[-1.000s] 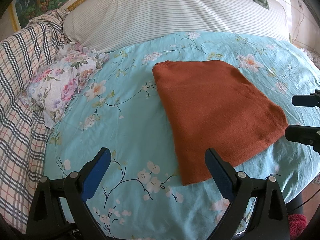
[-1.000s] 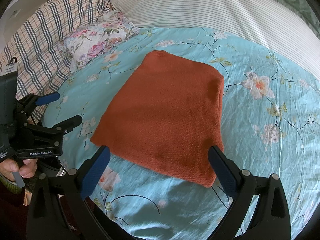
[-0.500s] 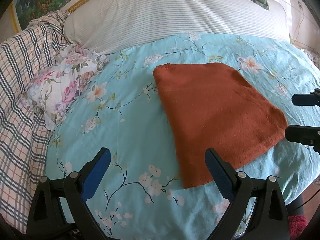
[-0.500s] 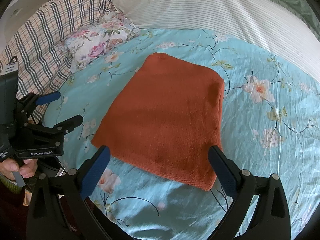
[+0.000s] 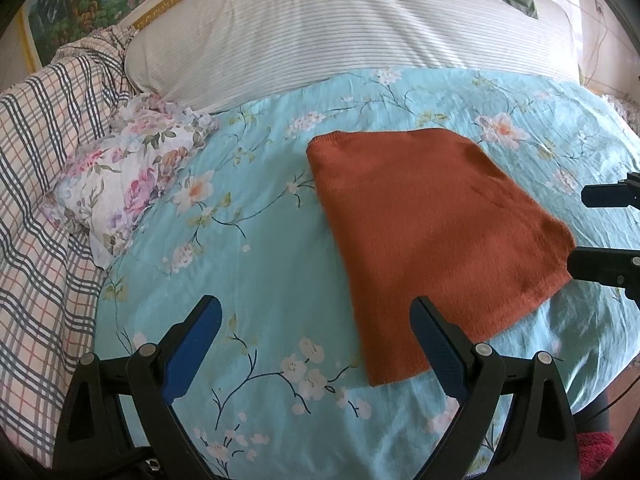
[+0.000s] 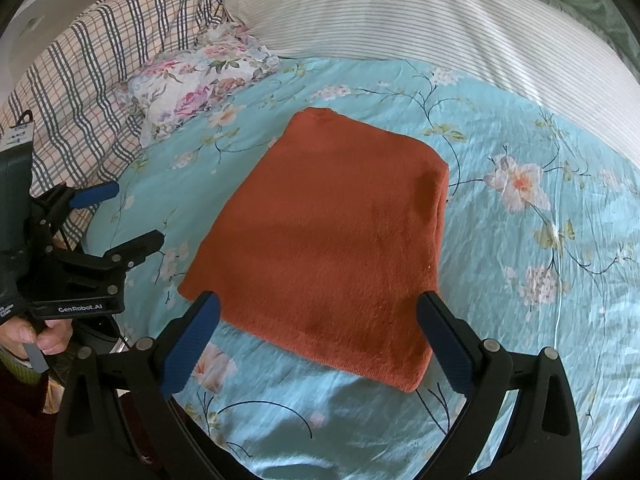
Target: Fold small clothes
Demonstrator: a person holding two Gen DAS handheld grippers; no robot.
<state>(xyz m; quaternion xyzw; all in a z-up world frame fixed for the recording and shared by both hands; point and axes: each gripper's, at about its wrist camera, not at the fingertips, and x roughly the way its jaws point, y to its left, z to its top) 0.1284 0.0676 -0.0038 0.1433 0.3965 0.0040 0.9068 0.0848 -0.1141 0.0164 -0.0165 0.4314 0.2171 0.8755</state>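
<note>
A: What is the state of our fingers?

B: The right gripper (image 6: 316,340) has its blue-padded fingers (image 6: 190,342) spread wide and holding nothing. They hang just above the near edge of the rust-orange garment (image 6: 332,240), one on each side of that edge. The left gripper (image 5: 316,354) is equally wide and empty. Its right finger (image 5: 438,350) overlaps the garment's near corner in the left wrist view; we cannot tell whether it touches the cloth.

A: Where is the garment, and why does it lie as it does?

B: It rests flat on the turquoise floral sheet (image 6: 520,320) of the bed, roughly central. It forms a compact rectangle with doubled thickness along its right edge, so we judge that at least one fold is in place. The flat, squared lay keeps each edge accessible for pinching.

A: Why are both grippers held off the cloth?

B: We judge this to be a pause between folds or at completion. Wide fingers permit an approach to either near corner without disturbing the layers.

A: What surrounds the work area?

B: A floral pillow (image 5: 128,172) and a plaid blanket (image 5: 36,168) lie to the left, well apart from the garment. A striped bolster (image 5: 340,36) lies beyond. In the right wrist view, a hand (image 6: 44,330) grips the left gripper's handle.
</note>
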